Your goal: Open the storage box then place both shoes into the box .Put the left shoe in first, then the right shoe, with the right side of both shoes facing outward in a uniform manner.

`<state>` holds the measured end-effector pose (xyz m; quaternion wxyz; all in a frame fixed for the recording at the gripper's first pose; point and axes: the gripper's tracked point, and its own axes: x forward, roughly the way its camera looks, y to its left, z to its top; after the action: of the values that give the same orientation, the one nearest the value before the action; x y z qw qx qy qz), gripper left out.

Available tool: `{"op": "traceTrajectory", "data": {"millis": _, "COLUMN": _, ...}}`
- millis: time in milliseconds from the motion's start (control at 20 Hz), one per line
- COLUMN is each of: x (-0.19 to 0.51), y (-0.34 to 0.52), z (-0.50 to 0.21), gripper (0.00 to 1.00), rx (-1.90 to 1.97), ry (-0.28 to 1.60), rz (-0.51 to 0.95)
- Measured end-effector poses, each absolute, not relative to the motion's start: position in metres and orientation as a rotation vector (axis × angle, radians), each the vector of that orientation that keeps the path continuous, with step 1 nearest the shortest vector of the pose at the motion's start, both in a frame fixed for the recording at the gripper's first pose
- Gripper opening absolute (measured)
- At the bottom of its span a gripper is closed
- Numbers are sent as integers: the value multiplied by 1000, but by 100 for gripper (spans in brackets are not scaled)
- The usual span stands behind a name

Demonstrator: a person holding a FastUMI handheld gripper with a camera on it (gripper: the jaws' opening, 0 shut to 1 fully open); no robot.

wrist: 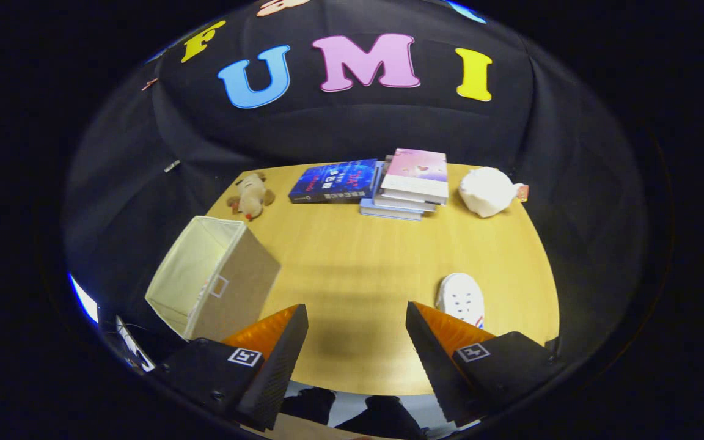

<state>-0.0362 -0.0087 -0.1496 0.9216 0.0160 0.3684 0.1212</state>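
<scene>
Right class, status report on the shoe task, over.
Gripper open, empty, above table. Storage box open beyond one finger; one white shoe beyond the other. Nothing between.

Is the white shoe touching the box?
Apart. The gripper view shows bare table between the white shoe and the box; the gripper is open.

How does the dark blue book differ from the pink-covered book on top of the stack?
The dark blue book lies flat on the wooden table itself; the pink-covered book rests on a stack of other books. The blue one has a dark cover, the pink one a pale cover. Both lie flat, side by side at the table's far edge, well beyond the open gripper.
</scene>
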Motion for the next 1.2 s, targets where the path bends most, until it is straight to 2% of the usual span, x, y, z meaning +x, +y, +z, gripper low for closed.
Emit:
{"op": "traceTrajectory", "data": {"millis": 450, "x": -31, "y": -158, "z": -242, "gripper": 99, "rx": -43, "ry": 873, "rz": 121}}
{"op": "traceTrajectory", "data": {"millis": 700, "x": -19, "y": -199, "z": -298, "gripper": 99, "rx": -115, "ry": 965, "rz": 102}}
{"op": "traceTrajectory", "data": {"millis": 950, "x": -9, "y": -196, "z": -333, "gripper": 99, "rx": -58, "ry": 1040, "rz": 143}}
{"op": "traceTrajectory", "data": {"millis": 1050, "x": -9, "y": -189, "z": -341, "gripper": 93, "rx": -27, "ry": 1066, "rz": 167}}
{"op": "traceTrajectory", "data": {"millis": 1150, "x": -10, "y": -179, "z": -345, "gripper": 78, "rx": 14, "ry": 1079, "rz": 197}}
{"op": "traceTrajectory", "data": {"millis": 1200, "x": -10, "y": -172, "z": -347, "gripper": 60, "rx": 37, "ry": 1085, "rz": 208}}
